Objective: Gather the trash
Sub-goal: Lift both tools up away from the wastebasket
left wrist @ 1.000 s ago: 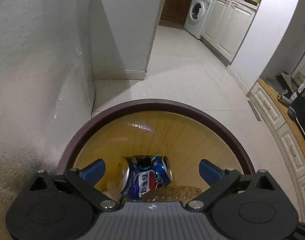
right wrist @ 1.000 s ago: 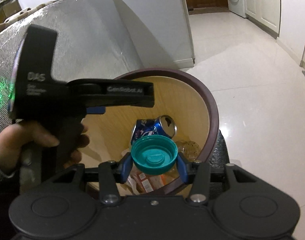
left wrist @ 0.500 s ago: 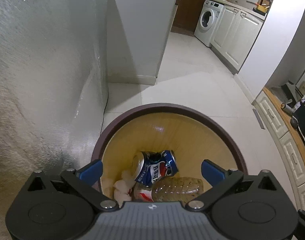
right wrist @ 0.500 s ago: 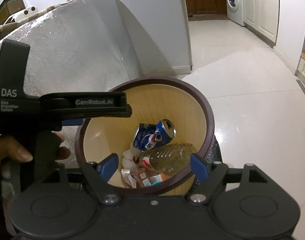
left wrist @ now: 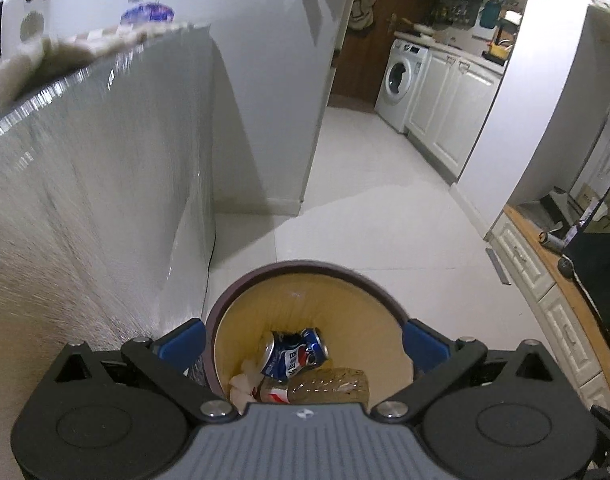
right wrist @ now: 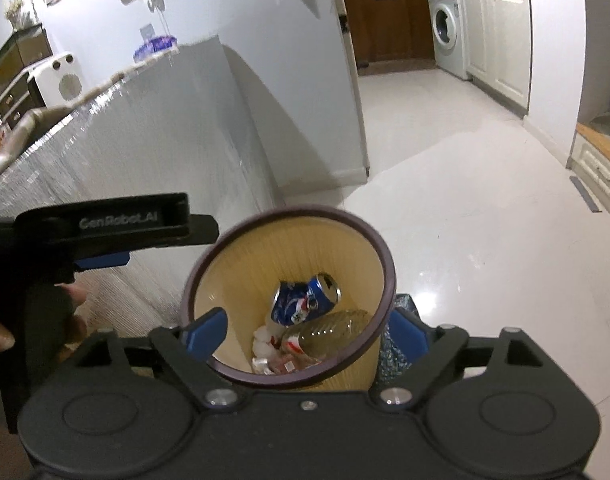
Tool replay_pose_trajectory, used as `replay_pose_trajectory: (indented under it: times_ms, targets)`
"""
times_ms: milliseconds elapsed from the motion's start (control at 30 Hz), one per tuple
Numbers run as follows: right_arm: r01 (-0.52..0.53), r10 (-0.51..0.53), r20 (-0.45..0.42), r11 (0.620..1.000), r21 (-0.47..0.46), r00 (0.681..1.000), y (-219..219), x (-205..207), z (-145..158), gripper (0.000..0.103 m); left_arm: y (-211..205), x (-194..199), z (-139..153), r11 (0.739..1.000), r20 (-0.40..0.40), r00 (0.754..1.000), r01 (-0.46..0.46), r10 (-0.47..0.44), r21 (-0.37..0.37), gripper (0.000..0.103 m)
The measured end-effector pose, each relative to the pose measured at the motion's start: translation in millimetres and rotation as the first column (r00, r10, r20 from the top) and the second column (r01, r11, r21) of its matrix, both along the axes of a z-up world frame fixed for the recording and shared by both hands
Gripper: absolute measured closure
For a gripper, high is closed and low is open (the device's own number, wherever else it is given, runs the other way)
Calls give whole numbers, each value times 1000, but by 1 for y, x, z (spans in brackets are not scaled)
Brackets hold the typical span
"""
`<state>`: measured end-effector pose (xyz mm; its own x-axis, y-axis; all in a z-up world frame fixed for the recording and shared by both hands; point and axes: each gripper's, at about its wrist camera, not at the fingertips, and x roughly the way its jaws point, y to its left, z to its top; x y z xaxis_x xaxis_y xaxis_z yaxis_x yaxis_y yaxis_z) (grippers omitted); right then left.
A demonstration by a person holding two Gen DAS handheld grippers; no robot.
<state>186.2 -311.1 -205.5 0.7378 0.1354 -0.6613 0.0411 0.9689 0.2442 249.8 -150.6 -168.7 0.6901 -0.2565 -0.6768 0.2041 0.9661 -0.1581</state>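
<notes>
1. Dark brown rim, yellow wood-grain inside: one round trash bin [left wrist: 305, 270] stands on the white tiled floor [left wrist: 385, 216], just beside a silver foil-covered wall [left wrist: 105, 200].
2. Counted inside the bin: one crushed blue soda can [left wrist: 293, 356], one clear plastic bottle [left wrist: 325, 386] with a red-and-white label, lying on its side against the can, and some white crumpled scraps [left wrist: 245, 380] whose number cannot be told.
3. Two tools are present. The left tool [left wrist: 305, 344] has its blue-padded fingers spread wide with nothing between them, above the bin's mouth.
4. The right tool [right wrist: 305, 330] is likewise spread wide and empty, its fingers on either side of the bin's near rim [right wrist: 289, 216].
5. Only the right wrist view shows the left tool from the side [right wrist: 105, 228], a black body lettered "GenRobot.AI", with the person's left hand [right wrist: 1, 332] around its grip, left of the bin.
6. The right wrist view also shows more of the bin's bottom: the can [right wrist: 305, 300], the bottle [right wrist: 329, 326], and small printed wrappers [right wrist: 281, 362] beneath them, plus a dark patterned bag [right wrist: 397, 344] outside the bin's right side.
7. Both views show one white washing machine [left wrist: 401, 80] beside white cabinets [left wrist: 457, 108] at the far end of the floor.
8. Only the left wrist view shows the wood-topped white drawer unit [left wrist: 545, 264] at right, with small dark items on it.
</notes>
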Motion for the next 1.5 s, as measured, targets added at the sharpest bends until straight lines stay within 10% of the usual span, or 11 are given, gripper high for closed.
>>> replay_pose_trajectory:
  times_ms: [667, 1500]
  targets:
    - [73, -71, 43, 997, -39, 997, -3, -58, 99, 2, 36, -96, 111, 999, 70, 998, -10, 6, 53, 0]
    - [80, -81, -5, 987, -141, 997, 35, -104, 161, 2, 110, -144, 138, 991, 8, 997, -72, 71, 114, 0]
